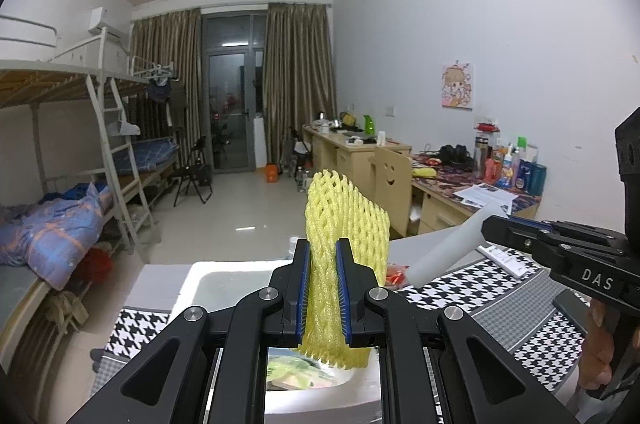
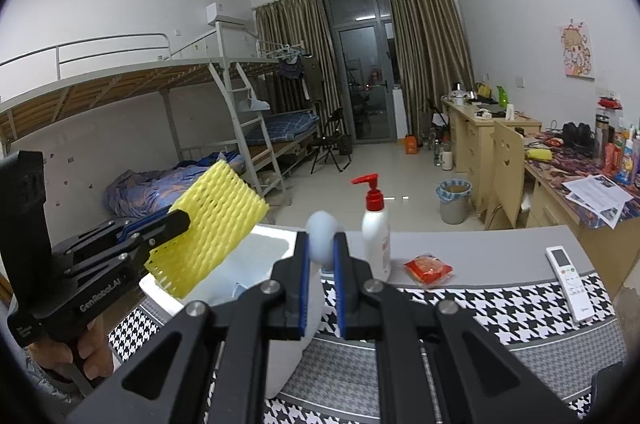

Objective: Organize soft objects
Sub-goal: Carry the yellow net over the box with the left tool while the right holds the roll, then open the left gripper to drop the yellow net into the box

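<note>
Foam net point(image 1: 346, 244), yellow and mesh-like, is pinched between the blue-padded fingers of the left gripper point(image 1: 323, 264); it stands nearly upright, sticking out past the fingertips toward 12 o'clock and hanging a little below them. From the right wrist view the same net point(image 2: 212, 224) sits at 9 o'clock, held above the near rim of a white bin point(image 2: 276, 248).

Right gripper point(image 2: 320, 256) has its fingers clamped on a pale foam tube point(image 2: 322, 238), seen end-on as a blurred, rounded tip. In the left wrist view that tube point(image 1: 452, 248) slants down toward 7 o'clock from the right gripper point(image 1: 486, 224) at 3 o'clock, and a hand point(image 1: 600, 352) grips the handle below.

On the checked tabletop point(image 2: 500, 308), a white pump bottle point(image 2: 376, 236) with a red top stands just right of the tube. A red packet point(image 2: 428, 270) lies near it at 3 o'clock, and a white remote point(image 2: 568, 278) lies further right, well apart.
</note>
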A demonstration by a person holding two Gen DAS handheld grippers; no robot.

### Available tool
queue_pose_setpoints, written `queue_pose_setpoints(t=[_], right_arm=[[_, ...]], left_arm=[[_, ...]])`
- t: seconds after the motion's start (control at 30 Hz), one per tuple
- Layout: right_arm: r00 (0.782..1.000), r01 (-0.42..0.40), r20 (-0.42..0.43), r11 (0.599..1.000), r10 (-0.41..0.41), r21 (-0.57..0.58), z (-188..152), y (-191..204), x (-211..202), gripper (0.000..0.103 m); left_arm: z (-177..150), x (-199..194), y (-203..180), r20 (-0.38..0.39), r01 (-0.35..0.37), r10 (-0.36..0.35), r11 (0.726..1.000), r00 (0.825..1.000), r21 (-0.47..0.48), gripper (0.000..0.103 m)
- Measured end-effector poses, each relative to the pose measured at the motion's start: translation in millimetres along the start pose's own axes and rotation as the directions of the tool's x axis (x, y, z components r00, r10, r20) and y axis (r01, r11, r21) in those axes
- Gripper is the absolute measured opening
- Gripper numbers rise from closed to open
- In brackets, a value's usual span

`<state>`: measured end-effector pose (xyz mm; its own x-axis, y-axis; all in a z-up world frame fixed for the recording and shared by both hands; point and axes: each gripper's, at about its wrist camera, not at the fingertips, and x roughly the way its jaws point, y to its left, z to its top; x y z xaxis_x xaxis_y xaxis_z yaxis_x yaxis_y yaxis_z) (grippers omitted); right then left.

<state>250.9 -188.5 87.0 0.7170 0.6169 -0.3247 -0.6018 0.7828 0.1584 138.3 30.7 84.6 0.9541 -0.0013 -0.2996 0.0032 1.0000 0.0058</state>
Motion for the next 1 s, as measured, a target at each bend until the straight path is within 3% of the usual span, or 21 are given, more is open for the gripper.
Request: queue_pose_setpoints(t=[0.8, 0.87, 0.93, 1.0], right_arm=[[0.997, -0.073, -0.041, 0.996, 0.071, -0.044, 7.0, 30.7, 31.1, 0.014], [0.997, -0.069, -0.045, 0.996, 0.067, -0.048, 6.7, 32.4, 32.9, 0.014], [0.997, -0.069, -0.047, 0.996, 0.067, -0.047, 5.6, 33.5, 32.6, 0.014], [0.997, -0.067, -0.049, 0.997, 0.065, -0.044, 5.2, 33.8, 33.5, 0.014]], left_arm=[[-8.2, 10.3, 29.3, -0.044, -0.098, 0.096, 0.994, 0.994, -0.049, 0.014], [-8.9, 12.0, 32.4, -0.051, -0.096, 0.094, 0.994, 0.994, -0.054, 0.018], [-10.0, 13.2, 35.6, -0.058, -0.101, 0.098, 0.993, 0.994, -0.056, 0.046], [-11.0, 12.3, 38.6, -0.051, -0.117, 0.114, 0.991, 0.992, -0.063, 0.064]])
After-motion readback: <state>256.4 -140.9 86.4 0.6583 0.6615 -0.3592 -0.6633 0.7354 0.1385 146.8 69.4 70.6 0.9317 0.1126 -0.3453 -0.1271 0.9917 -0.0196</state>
